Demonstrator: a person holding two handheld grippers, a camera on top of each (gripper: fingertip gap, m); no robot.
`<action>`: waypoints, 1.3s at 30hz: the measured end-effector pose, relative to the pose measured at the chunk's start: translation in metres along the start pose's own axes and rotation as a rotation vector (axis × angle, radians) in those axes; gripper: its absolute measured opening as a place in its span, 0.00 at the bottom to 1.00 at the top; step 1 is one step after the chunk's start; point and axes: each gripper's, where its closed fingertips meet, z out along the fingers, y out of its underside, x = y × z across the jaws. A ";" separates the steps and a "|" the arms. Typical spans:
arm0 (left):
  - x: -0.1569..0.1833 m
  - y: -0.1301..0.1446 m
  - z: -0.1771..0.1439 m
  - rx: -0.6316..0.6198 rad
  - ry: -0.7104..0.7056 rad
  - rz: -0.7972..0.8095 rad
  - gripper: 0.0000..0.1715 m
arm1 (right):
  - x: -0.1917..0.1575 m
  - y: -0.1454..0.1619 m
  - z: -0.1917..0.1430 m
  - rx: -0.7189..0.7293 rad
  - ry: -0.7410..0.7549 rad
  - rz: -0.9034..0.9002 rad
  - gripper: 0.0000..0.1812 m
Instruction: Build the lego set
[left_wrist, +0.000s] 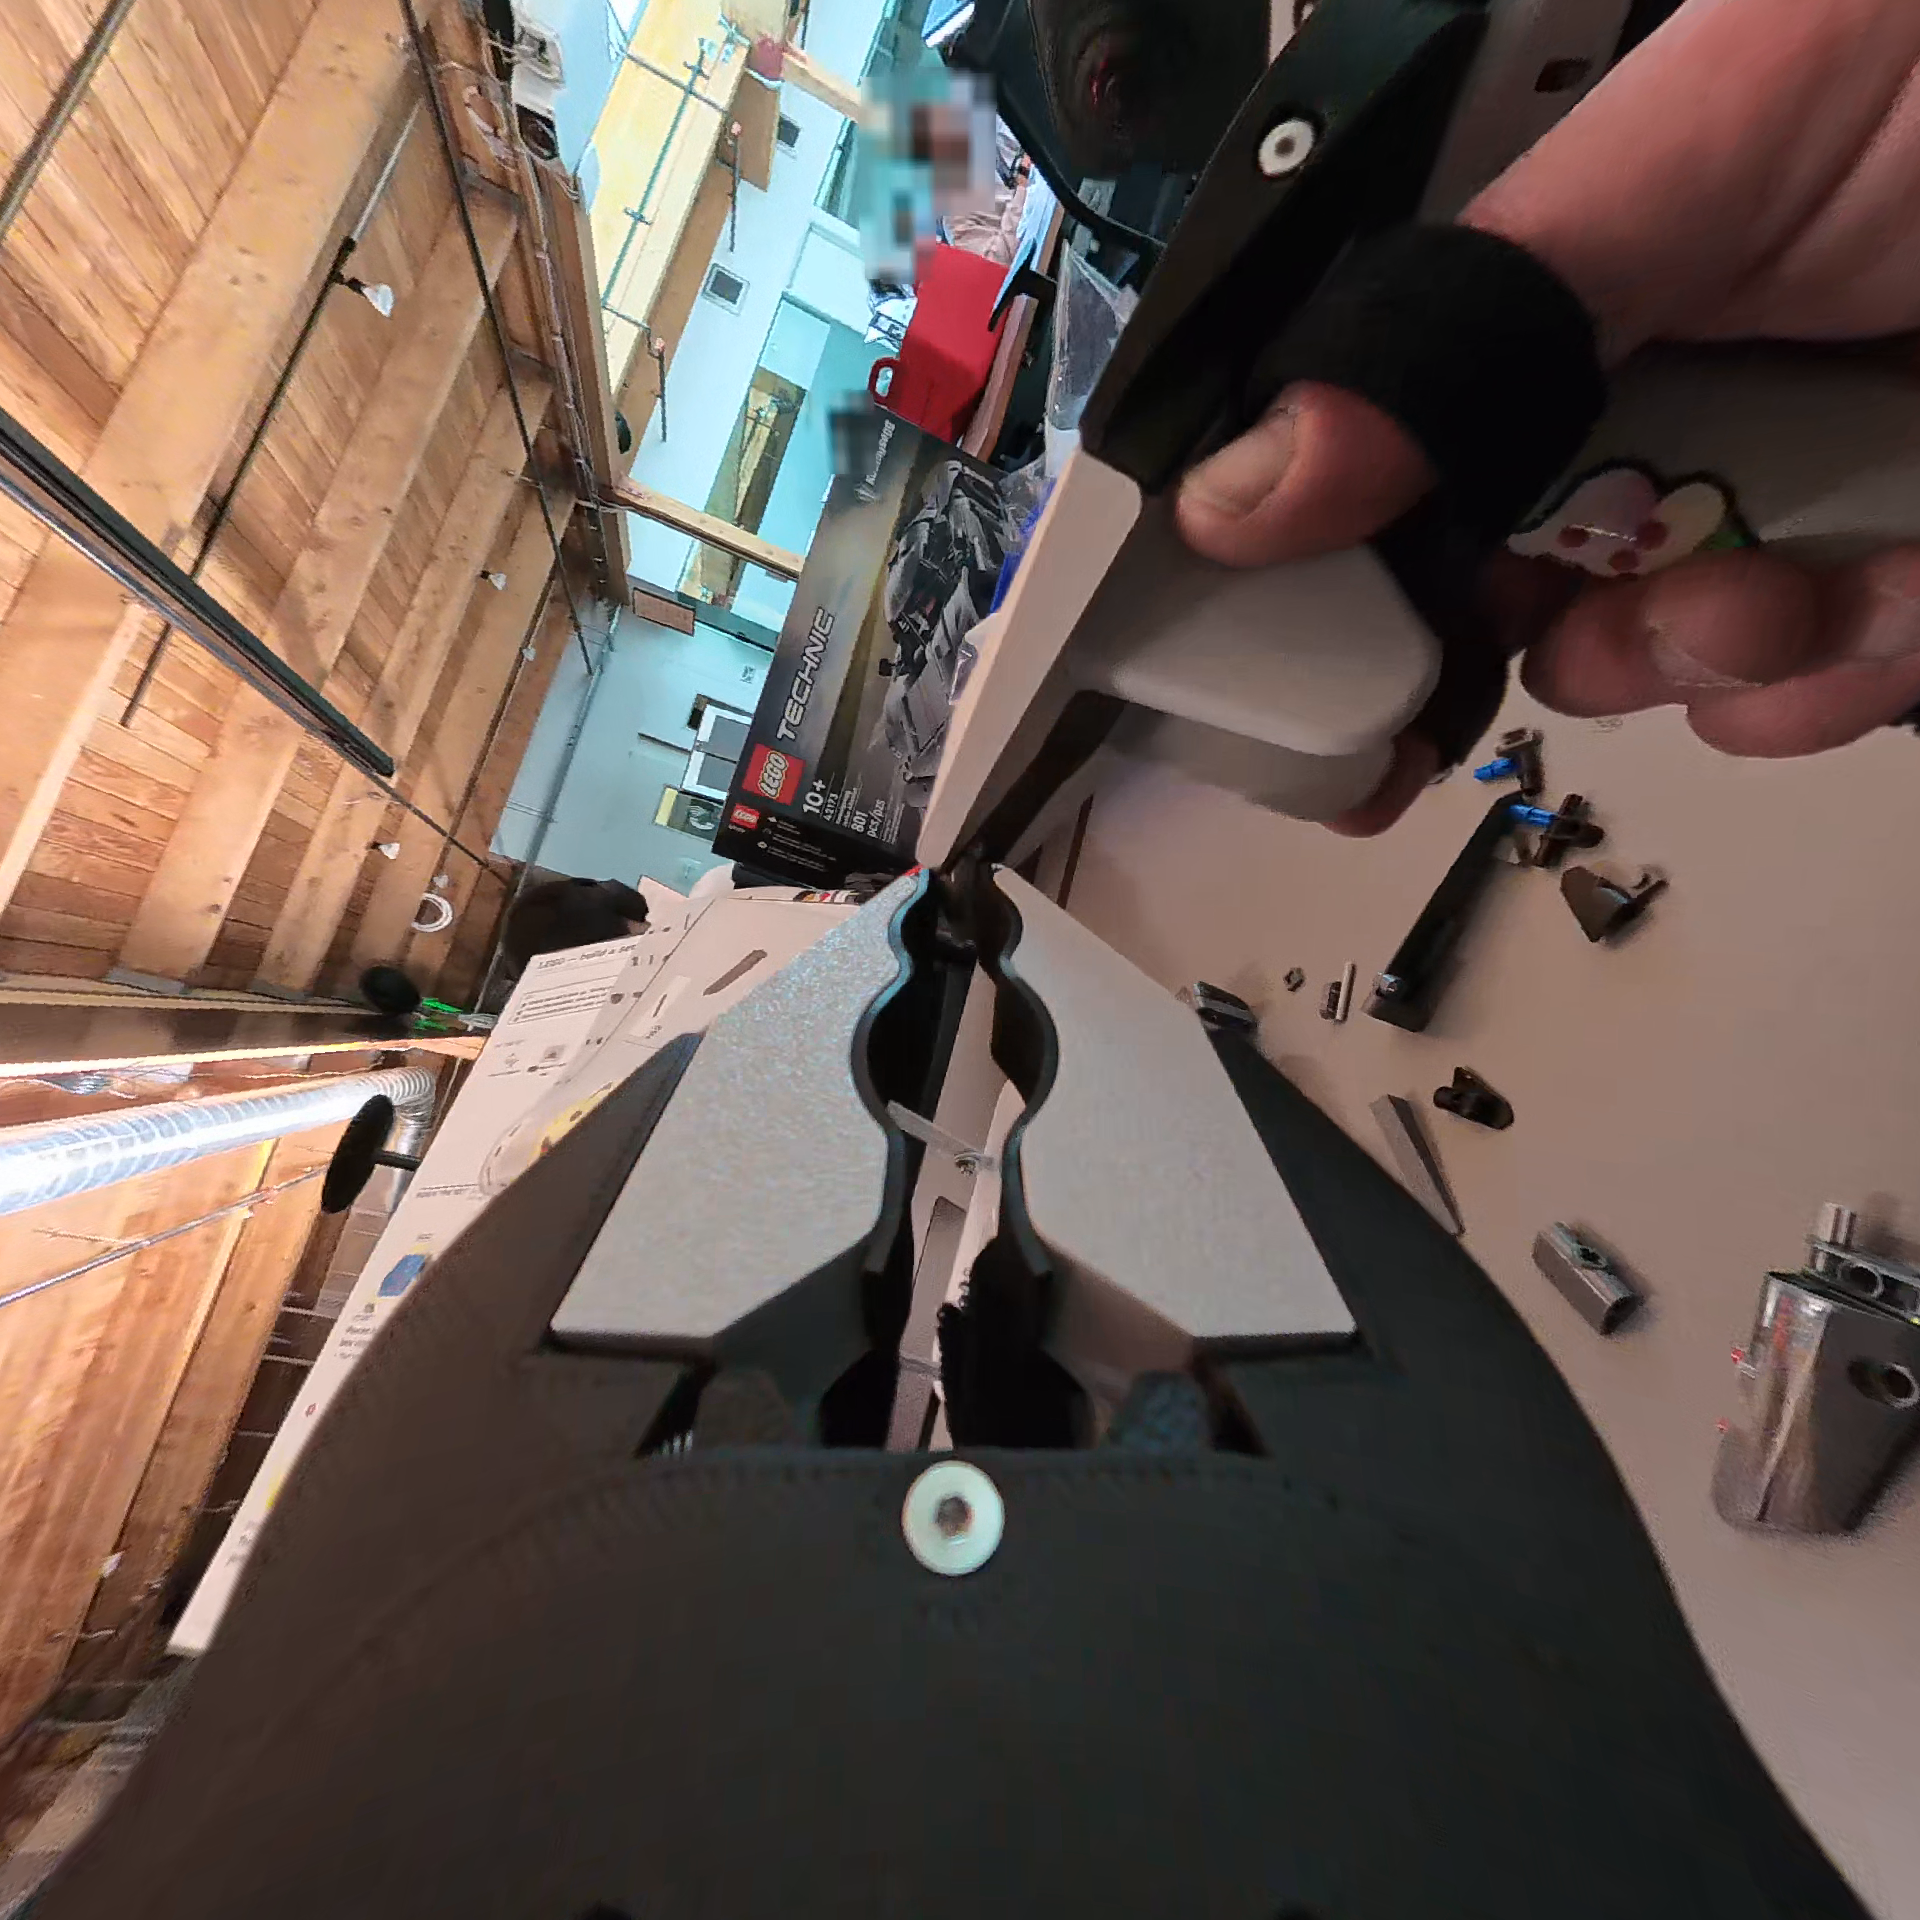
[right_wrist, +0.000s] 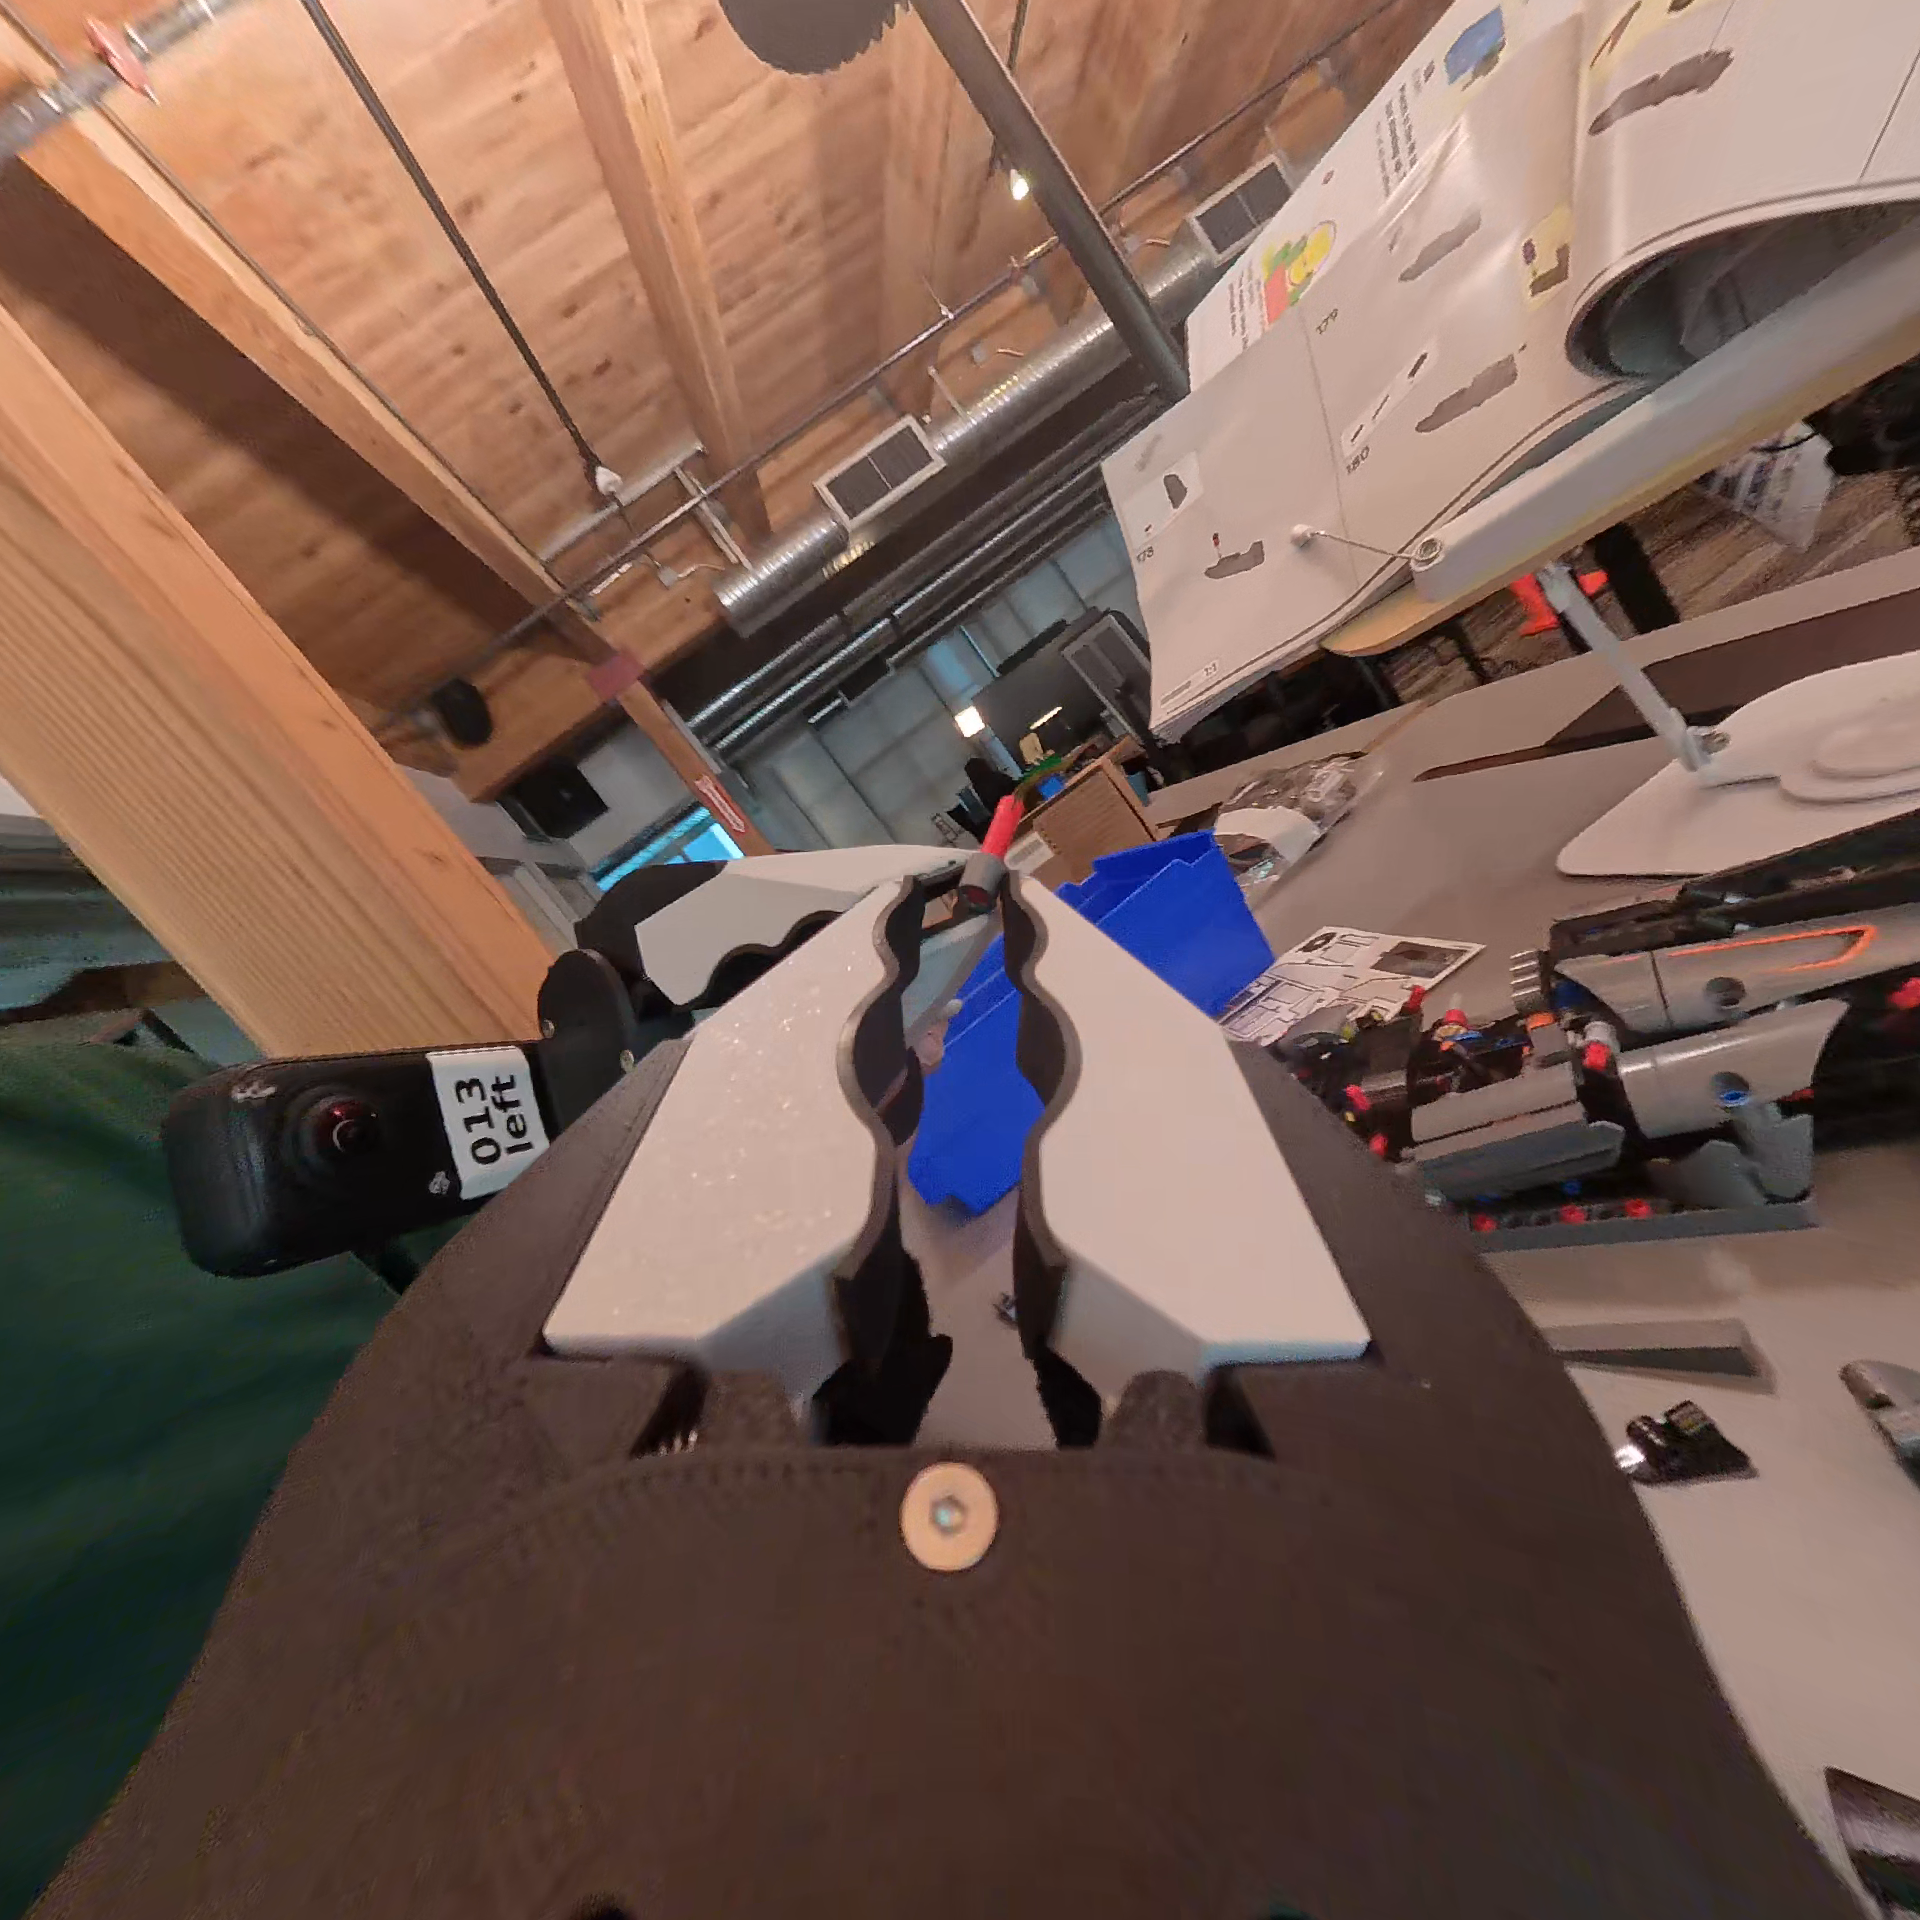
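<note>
**Two grippers meet tip to tip over small Lego parts**

While both tools are held up off the grey table (right_wrist: 1455, 894), the right gripper (right_wrist: 961, 891) has its jaws drawn nearly together and pinches a small grey connector with a red pin (right_wrist: 995, 844) at the very tips. That piece's long axis runs up and slightly right, away from the fingers, with the red end sticking out beyond them and the grey end caught between the tips.

From the left wrist view, the left gripper (left_wrist: 958, 881) also has its jaws pulled narrow, and a small dark piece (left_wrist: 961, 914) sits right at its tips. I cannot tell whether the left jaws actually clamp it or only touch it. The white fingers of the right gripper (left_wrist: 1023, 665) come down to that same spot, held by a hand (left_wrist: 1621, 436) in a black fingerless glove.

Loose dark and grey parts, among them a long black beam (left_wrist: 1439, 920), lie scattered on the table to the right. The partly built grey model (right_wrist: 1642, 1060) rests on the table beside a blue bin (right_wrist: 1164, 925), with an open instruction booklet (right_wrist: 1382, 343) on a stand above and the set's box (left_wrist: 831, 686) standing farther back.
</note>
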 end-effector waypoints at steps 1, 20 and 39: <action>0.001 -0.001 0.000 0.009 0.005 -0.003 0.02 | 0.003 0.000 -0.001 0.006 0.001 0.014 0.03; 0.004 -0.013 -0.015 0.208 0.337 -0.472 0.10 | 0.004 0.019 -0.031 -0.078 0.023 -0.134 0.03; 0.053 -0.045 -0.028 0.342 0.837 -0.907 0.00 | -0.019 0.053 -0.057 -0.211 0.048 -0.324 0.02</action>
